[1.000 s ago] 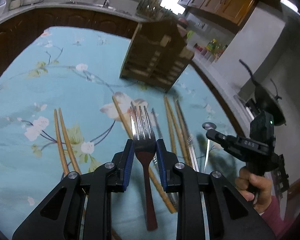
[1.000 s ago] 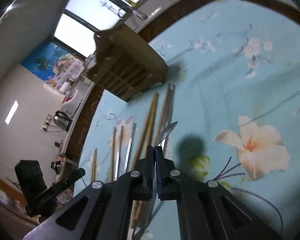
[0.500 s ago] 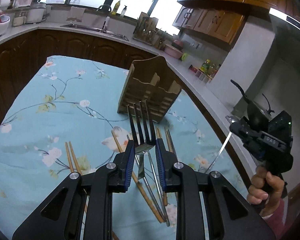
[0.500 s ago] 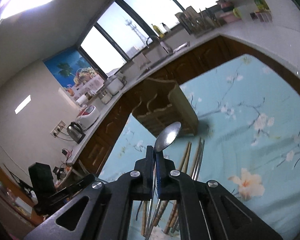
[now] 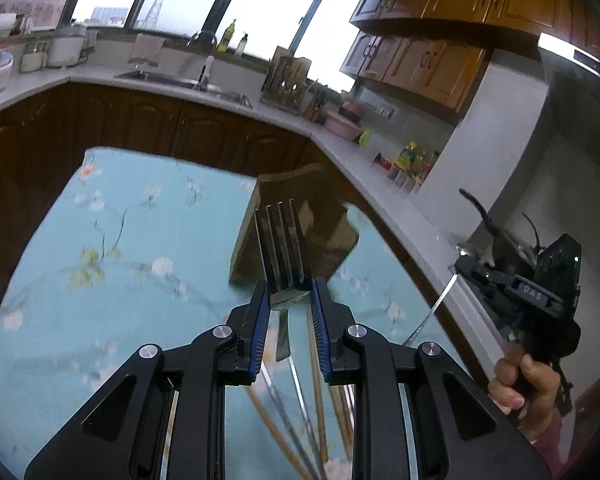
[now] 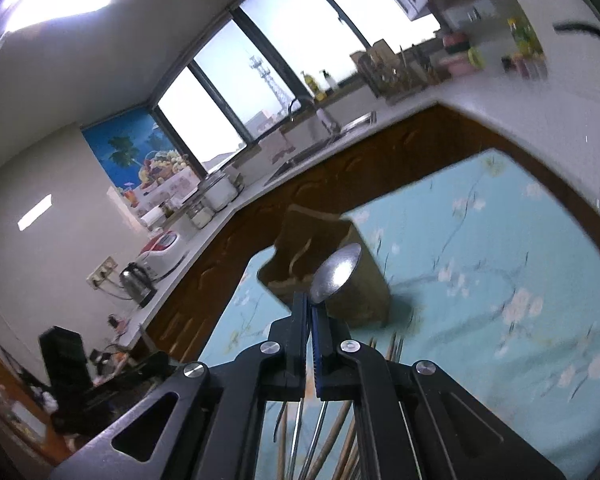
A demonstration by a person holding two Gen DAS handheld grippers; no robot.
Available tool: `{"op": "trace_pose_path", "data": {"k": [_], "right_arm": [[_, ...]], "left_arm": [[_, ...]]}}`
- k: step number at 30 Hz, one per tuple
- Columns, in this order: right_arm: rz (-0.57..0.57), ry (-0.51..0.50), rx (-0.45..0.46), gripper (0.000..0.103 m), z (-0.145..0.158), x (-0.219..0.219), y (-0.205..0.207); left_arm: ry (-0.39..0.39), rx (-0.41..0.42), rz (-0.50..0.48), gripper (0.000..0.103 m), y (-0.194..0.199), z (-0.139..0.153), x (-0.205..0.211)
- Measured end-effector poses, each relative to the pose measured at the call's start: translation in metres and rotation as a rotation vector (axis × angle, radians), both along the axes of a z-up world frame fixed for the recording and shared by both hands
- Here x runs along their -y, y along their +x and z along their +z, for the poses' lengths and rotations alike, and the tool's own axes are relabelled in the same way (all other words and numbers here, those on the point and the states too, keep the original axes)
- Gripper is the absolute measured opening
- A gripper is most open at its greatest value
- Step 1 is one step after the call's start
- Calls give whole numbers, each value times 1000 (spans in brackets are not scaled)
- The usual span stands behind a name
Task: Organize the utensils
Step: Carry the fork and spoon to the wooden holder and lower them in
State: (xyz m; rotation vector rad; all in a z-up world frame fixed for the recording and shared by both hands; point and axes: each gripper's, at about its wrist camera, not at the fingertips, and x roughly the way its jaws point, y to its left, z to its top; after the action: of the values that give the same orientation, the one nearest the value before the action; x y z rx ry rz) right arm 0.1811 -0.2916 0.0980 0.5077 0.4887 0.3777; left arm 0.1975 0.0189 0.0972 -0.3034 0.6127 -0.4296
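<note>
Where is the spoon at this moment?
In the right wrist view the spoon is held in the right gripper, above the table, its bowl in front of the wooden utensil holder.

Left wrist view rides just behind the left gripper (image 5: 288, 300), raised above the table (image 5: 112, 280) and looking level along its fingers toward the far edge, the wooden holder (image 5: 332, 232) and the window counter (image 5: 172, 82) behind. The right gripper (image 5: 466, 266) shows at this view's right edge.

Right wrist view sits behind the right gripper (image 6: 311, 308), rolled so the room tilts, also high and facing the holder (image 6: 364, 292), close ahead. It takes in the table's (image 6: 480, 280) far right corner and the counter (image 6: 380, 116) by the windows.

Both views share the holder, the table's far edge and the counter.
</note>
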Motion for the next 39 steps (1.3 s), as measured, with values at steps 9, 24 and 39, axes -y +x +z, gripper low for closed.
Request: {"op": "trace_pose_path", "data": {"k": [9,24,39], "right_arm": [[-114,-118,150,2,52,-12,52],[-161,-282,135,2,20,-52,132],[-96,-335,16,2,-26,-63,150]], "left_arm": [[14,84,1,19,74,47,15],[7,-65,9,19,181,-4,36],[58,-128,1,20,193,-32,51]]}}
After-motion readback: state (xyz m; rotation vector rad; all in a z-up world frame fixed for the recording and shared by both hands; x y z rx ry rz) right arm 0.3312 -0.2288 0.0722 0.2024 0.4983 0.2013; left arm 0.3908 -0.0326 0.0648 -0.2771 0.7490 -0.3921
